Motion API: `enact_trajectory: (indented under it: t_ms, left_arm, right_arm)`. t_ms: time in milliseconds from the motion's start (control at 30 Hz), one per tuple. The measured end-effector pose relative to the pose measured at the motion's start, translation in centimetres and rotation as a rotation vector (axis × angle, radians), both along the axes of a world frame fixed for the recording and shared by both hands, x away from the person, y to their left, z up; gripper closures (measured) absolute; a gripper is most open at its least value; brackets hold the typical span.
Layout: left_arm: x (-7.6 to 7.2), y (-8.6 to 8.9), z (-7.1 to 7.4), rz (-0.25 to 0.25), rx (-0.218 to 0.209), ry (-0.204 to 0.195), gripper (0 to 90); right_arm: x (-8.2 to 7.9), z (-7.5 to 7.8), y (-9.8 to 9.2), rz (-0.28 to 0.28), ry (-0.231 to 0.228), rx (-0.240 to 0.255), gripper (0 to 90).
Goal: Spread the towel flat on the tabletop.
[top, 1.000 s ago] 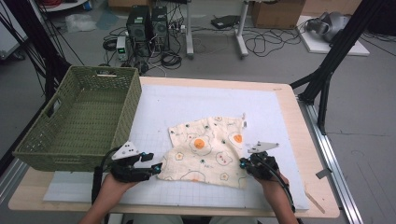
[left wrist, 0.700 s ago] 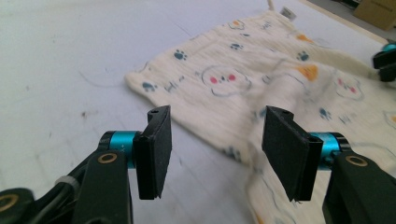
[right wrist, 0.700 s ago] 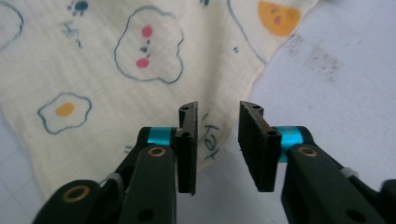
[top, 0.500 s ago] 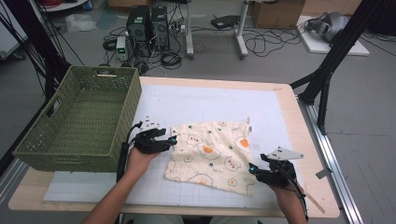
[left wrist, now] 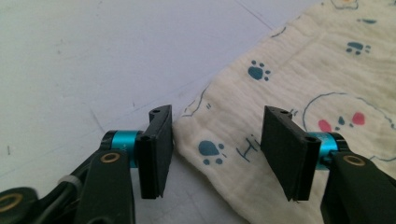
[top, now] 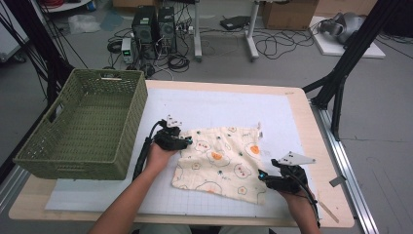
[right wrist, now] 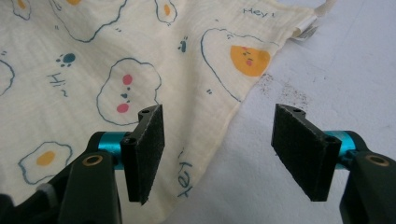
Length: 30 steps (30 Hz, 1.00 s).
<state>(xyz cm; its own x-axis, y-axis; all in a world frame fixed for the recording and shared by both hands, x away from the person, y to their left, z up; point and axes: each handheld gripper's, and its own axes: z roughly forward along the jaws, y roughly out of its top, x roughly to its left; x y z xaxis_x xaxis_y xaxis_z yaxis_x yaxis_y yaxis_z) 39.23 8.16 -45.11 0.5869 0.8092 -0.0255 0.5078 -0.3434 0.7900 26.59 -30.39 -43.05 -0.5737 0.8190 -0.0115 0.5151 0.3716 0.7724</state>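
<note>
A cream cloth [top: 221,161] printed with fried eggs and paw marks lies spread on the white mat [top: 219,105]. My left gripper [top: 187,142] is at its far left corner. In the left gripper view that gripper [left wrist: 217,116] is open, with the cloth [left wrist: 327,70] corner lying flat between the jaws, untouched. My right gripper [top: 261,176] is at the near right corner. Its jaws have just been opening. In the right gripper view it [right wrist: 219,114] stands open over the cloth [right wrist: 93,56] edge, which lies loose on the mat between the jaws.
A green woven basket [top: 83,126] stands on the table's left side, close to my left forearm. The wooden table edge [top: 324,146] runs along the right. A black frame leg [top: 341,83] and cables on the floor are beyond the table.
My left gripper has moved from the near edge forward to the cloth's far left corner. The right gripper has drawn back slightly to the right, and the cloth now lies flatter.
</note>
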Motion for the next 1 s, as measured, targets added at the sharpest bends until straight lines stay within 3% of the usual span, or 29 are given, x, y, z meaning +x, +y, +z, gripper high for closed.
enact_trajectory:
  t_ms: [133,233,333,400,467,533,600,700,800,1000]
  left_arm:
    - [0.1,0.0,0.1,-0.055,0.004,-0.008,77.6]
    - [0.3,0.1,0.1,-0.050,-0.002,-0.006,82.4]
    - [0.8,0.8,0.1,0.023,0.013,-0.025,83.5]
    - [1.5,1.7,0.3,0.080,0.010,-0.007,83.5]
    - [2.2,2.4,0.9,0.136,0.021,-0.032,83.7]
    - [2.9,2.9,1.6,0.178,-0.004,-0.049,83.6]
    - [3.4,3.0,1.7,0.170,-0.008,-0.024,81.3]
    - [3.7,3.0,1.4,0.178,-0.032,-0.003,59.5]
    - [3.7,3.1,1.3,0.180,-0.053,0.013,49.6]
    - [3.5,3.4,1.3,0.178,-0.053,0.039,46.8]
  right_arm:
    - [0.1,0.0,0.2,0.004,0.004,0.008,33.4]
    - [0.1,0.0,0.3,0.012,0.004,0.007,33.3]
    - [0.1,0.1,0.2,0.009,0.004,0.011,33.2]
    - [0.1,0.0,0.1,0.009,0.000,0.011,33.2]
    - [0.1,0.0,0.1,0.003,0.003,0.015,33.2]
    - [0.2,0.0,0.1,0.002,0.004,0.016,33.2]
    - [0.5,0.0,0.2,0.000,0.004,0.016,33.2]
    - [1.1,0.0,0.5,-0.007,-0.005,0.023,33.1]
    - [2.1,0.3,0.8,-0.015,-0.017,0.045,33.7]
    - [6.8,0.5,1.9,-0.019,-0.042,0.027,46.4]
